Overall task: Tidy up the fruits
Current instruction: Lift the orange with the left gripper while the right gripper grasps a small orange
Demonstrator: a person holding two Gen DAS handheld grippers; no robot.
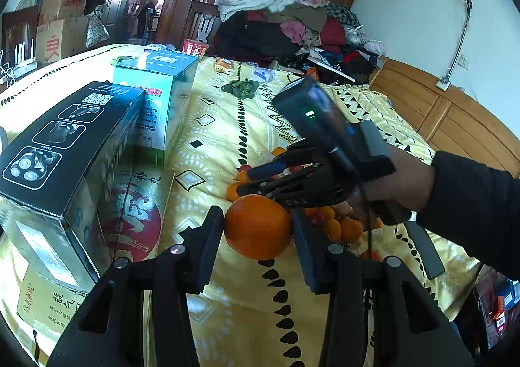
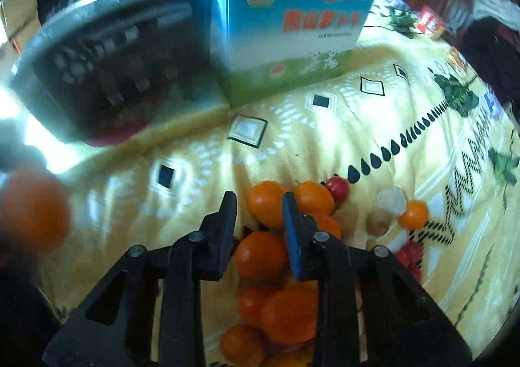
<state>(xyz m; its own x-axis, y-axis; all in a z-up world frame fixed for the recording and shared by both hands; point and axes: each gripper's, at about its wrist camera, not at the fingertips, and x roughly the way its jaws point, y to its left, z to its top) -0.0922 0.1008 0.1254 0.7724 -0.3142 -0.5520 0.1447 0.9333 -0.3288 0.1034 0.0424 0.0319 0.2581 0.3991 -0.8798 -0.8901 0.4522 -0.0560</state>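
The left gripper (image 1: 258, 230) clamps a large orange (image 1: 257, 226) between its two black fingers, one pad pressed on each side of the fruit, holding it above the yellow patterned bedspread (image 1: 224, 126). The orange is close to round, so no long axis or pointing direction can be read from it; no stem end shows.

Just beyond it, the right gripper (image 2: 256, 204) hangs over a heap of small oranges (image 2: 260, 255) lying on the bedspread, angled steeply down at them. In the left wrist view a person's hand (image 1: 399, 185) in a dark sleeve holds that tool. Its fingers stand a narrow gap apart with one small orange (image 2: 265, 203) seen between the tips, but whether the pads press on it cannot be told from this blurred view. A few red fruits (image 2: 338, 186) and a pale brownish piece (image 2: 391, 201) lie at the heap's edge.

To the left stand a black shaver box (image 1: 65, 146) and a blue-green carton (image 1: 159, 97), side by side, the black box resting on a flat box with red lettering (image 1: 139, 204)
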